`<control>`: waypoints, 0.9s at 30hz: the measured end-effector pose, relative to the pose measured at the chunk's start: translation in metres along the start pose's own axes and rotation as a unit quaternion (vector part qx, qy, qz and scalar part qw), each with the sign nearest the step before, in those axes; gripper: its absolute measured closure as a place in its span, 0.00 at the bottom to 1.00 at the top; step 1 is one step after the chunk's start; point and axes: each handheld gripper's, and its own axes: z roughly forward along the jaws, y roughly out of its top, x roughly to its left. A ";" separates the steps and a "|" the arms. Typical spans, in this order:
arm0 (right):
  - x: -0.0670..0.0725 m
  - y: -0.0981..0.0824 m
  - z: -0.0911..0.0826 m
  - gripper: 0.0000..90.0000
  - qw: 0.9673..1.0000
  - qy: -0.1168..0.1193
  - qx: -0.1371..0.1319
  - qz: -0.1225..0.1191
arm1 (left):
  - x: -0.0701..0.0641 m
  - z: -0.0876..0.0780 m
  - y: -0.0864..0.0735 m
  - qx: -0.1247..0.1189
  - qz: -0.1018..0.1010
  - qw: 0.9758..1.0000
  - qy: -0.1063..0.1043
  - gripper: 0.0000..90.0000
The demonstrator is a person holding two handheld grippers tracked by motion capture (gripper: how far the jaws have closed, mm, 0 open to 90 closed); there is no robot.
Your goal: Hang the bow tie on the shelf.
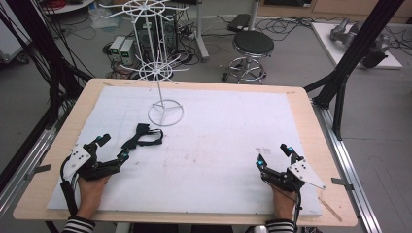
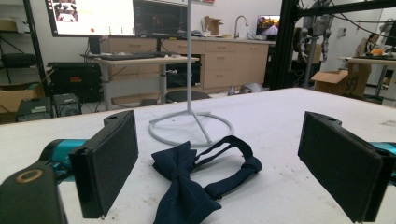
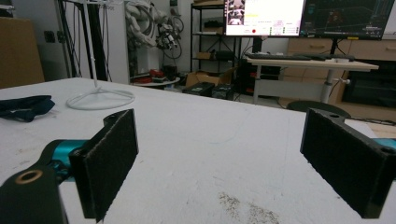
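Between my left jaws lies a bow tie (image 2: pixel 196 179) of dark matt cloth. Beyond it stands a white-coated wire stand (image 2: pixel 190 122). My pads (image 2: pixel 112 158) are rough black foam.

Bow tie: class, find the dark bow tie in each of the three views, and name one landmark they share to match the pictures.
High view: bow tie left of centre on the white mat, just ahead of the left tongs.
Left gripper view: low centre, between the open jaws, in front of the stand's ring.
Right gripper view: far left edge, left of the ring.
Shared landmark: the white wire stand's ring base.
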 end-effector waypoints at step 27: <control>0.000 0.000 0.000 0.11 1.000 -0.001 0.001 -0.002 | 0.001 0.008 0.014 0.044 0.007 0.999 0.010 0.14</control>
